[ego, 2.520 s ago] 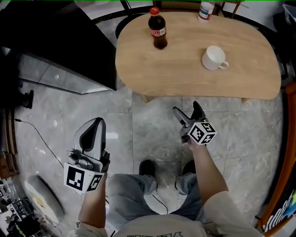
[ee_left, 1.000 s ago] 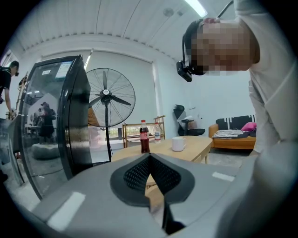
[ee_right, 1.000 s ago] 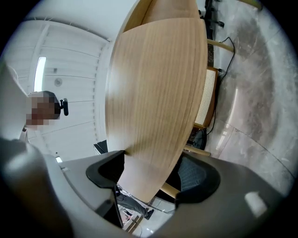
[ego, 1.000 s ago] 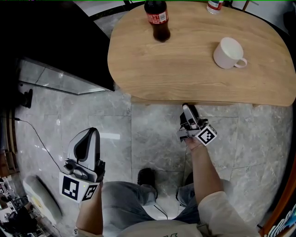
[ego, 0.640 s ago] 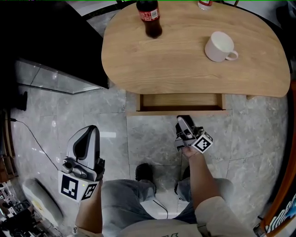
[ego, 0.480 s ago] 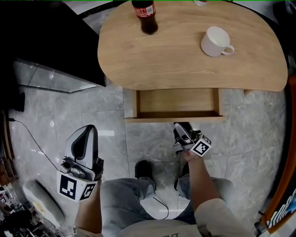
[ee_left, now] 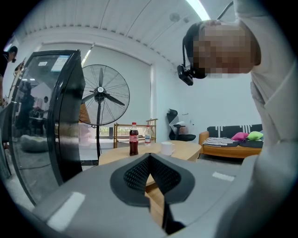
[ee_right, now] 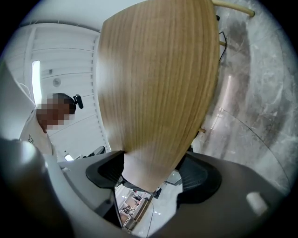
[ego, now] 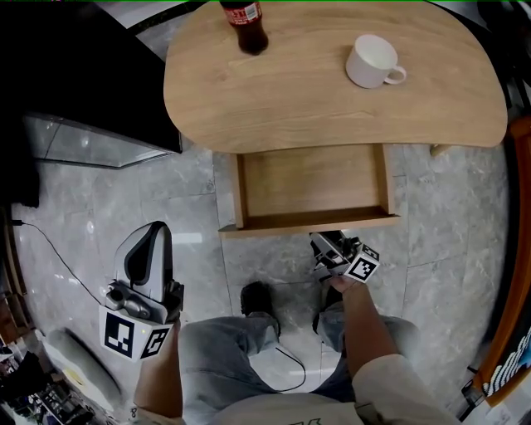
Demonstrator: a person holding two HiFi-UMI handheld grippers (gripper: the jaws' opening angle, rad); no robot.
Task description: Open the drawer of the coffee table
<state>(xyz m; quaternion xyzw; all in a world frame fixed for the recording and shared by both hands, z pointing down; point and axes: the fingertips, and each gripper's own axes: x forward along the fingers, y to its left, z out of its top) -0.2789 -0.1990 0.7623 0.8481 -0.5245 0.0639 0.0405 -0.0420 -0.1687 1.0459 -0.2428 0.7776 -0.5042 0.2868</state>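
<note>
1. Jaws of the left gripper (ee_left: 149, 158) are closed tip to tip with nothing between them. In the head view it hovers over the grey floor (ego: 91, 207) at the lower left, well apart from the table (ego: 332, 108).
2. A dark cabinet (ego: 75, 66) fills the upper left of the head view, just beside the table's left end.
3. The left gripper view looks about level across the table top, with a fan (ee_left: 100, 90) standing behind it.
4. A bottle (ego: 243, 25) stands upright near the table's far left edge.
5. The drawer (ego: 311, 178) stands open below the table's near edge. Its bare wooden bottom is in full view between its two side walls, and nothing lies in it.
6. The front (ego: 307, 224) of the drawer is its part nearest to the person, whose knees and a shoe show just below it.
7. A white cup (ego: 371, 60) sits upright on the table, right of the bottle and apart from it, its handle to the right.
8. The right gripper (ego: 328, 242) is clamped on the front near its right end. In the right gripper view the wooden panel fills the gap between the two pads, which press on it from both sides.
</note>
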